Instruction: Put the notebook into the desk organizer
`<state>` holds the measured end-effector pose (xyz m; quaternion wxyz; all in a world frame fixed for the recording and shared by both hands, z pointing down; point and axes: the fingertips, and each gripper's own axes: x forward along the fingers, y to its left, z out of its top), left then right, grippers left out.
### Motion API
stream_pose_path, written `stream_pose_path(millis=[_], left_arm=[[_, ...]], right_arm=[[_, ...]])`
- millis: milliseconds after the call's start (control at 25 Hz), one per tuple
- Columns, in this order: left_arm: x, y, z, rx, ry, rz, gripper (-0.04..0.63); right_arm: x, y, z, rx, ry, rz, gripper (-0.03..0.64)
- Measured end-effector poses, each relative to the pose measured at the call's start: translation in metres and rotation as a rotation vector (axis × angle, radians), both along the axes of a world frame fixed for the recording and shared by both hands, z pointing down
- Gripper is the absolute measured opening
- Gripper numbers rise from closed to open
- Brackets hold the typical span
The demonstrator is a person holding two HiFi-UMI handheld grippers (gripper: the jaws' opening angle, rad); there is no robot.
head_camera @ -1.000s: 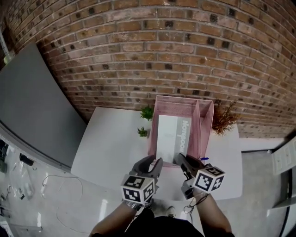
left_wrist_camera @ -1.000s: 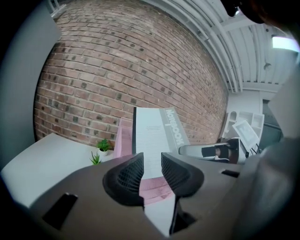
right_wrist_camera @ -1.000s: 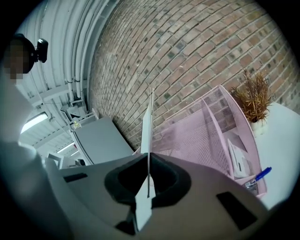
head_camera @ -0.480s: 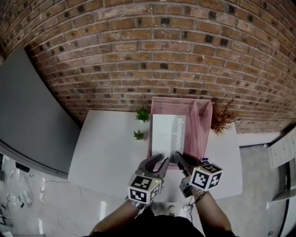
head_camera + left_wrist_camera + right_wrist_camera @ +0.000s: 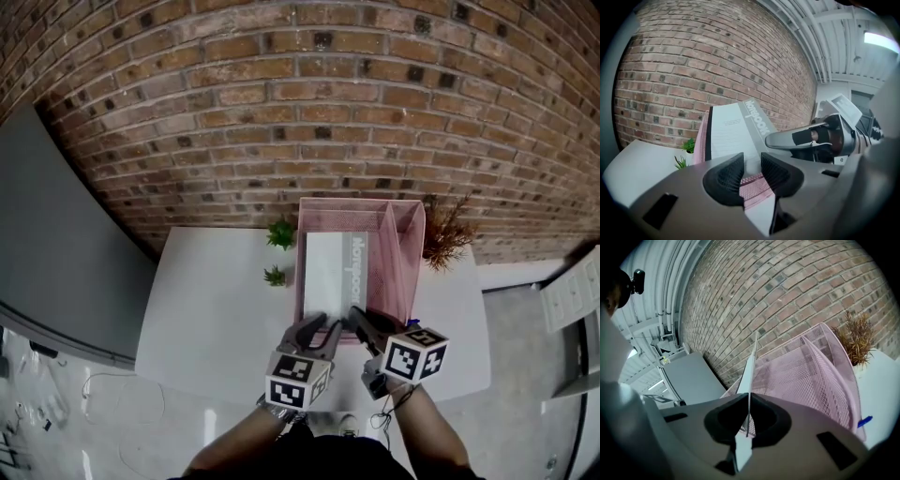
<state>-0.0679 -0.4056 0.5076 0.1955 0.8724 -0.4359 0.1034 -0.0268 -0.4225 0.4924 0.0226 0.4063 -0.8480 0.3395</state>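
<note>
Head view: thin white notebook with a grey lettered band (image 5: 328,272) sits in the wide left compartment of the pink wire-mesh desk organizer (image 5: 409,246), its near end at the front rim.

Left gripper view: left gripper (image 5: 752,171) is slightly open and pinches nothing. The notebook is tilted, with a dark strip along its left edge.

Right gripper view: right gripper (image 5: 747,420) is clamped on the notebook's thin edge.

Risk, as I judge it: a single narrow pinch lets the notebook pivot or slip. The near edge may snag the mesh rim when let go.
</note>
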Motion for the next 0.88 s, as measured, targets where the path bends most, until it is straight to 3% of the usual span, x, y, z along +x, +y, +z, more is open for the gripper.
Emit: stream_pose_path(millis=[360, 680, 880], left_arm=[[0.001, -0.002, 0.003, 0.005, -0.035, -0.022, 0.112], [0.001, 0.0, 0.007, -0.001, -0.05, -0.026, 0.109], [0.001, -0.001, 0.008, 0.002, -0.06, -0.032, 0.109]], right_arm=[[-0.006, -0.003, 0.001, 0.013, 0.12, -0.034, 0.069], [-0.003, 0.002, 0.011, 0.073, 0.378, -0.068, 0.151], [0.001, 0.008, 0.013, 0.073, 0.396, -0.062, 0.176]])
